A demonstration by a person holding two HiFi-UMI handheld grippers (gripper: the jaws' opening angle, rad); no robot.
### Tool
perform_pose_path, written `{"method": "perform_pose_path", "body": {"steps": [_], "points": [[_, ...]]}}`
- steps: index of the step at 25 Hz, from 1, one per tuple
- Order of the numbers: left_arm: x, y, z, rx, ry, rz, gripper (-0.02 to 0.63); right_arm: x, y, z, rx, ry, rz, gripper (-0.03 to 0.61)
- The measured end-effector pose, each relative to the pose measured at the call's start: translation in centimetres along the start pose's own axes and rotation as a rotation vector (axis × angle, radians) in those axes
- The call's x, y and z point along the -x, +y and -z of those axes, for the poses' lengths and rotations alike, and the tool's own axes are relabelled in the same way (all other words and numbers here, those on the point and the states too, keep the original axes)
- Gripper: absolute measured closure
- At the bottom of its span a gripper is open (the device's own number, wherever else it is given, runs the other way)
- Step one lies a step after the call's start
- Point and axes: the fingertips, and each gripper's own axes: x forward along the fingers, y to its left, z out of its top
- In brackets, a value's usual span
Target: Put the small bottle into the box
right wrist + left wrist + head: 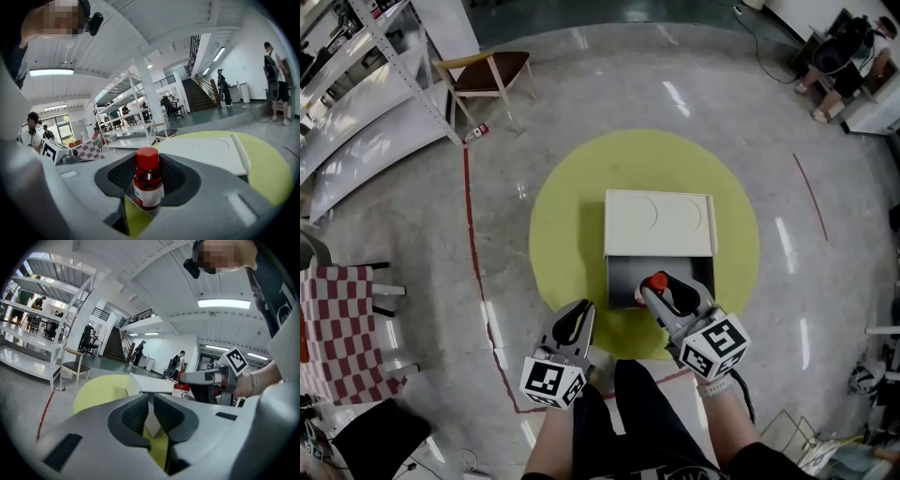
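Red cap, amber glass and a white label: the small bottle (148, 185) stood pinched between the two dark ribbed pads (123, 174) of your right gripper (148, 199). The pads pressed on its lower body from either side. The bottle's long axis ran upright, cap uppermost and base down in the gap between the jaws, crosswise to the line of the fingers.

In the head view, the small bottle (657, 281) showed mainly its cap at the tip of your right gripper (662, 294). You held it over the right part of the dark open compartment (623, 281) of the white rectangular box (659, 223). The box's pale lid lay folded back flat on the side away from you. Whether the bottle's base was below the compartment's rim could not be told.

The box sat on a round yellow floor mat (562, 225).

Your left gripper (579, 315) hung over the near edge of the mat, just left of the box's near corner and apart from it. In the left gripper view, its grey pads (133, 417) stood narrowly apart with nothing gripped between them. Only a corner of the box and a strip of the mat showed through the slit.
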Motion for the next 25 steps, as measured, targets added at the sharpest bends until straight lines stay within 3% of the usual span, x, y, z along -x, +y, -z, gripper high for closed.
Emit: {"method": "perform_pose_path", "body": {"steps": [12,25], "points": [[0.2,0.4,1.3,0.02,0.011,-0.016,0.577,-2.6,1.0,3.6,0.248,0.227,-0.029,0.43],[0.6,0.5,1.7,0.035,0.016,-0.025,0.577,-3.3,2.7,4.5,0.344,0.298,-0.119,0.431]]}}
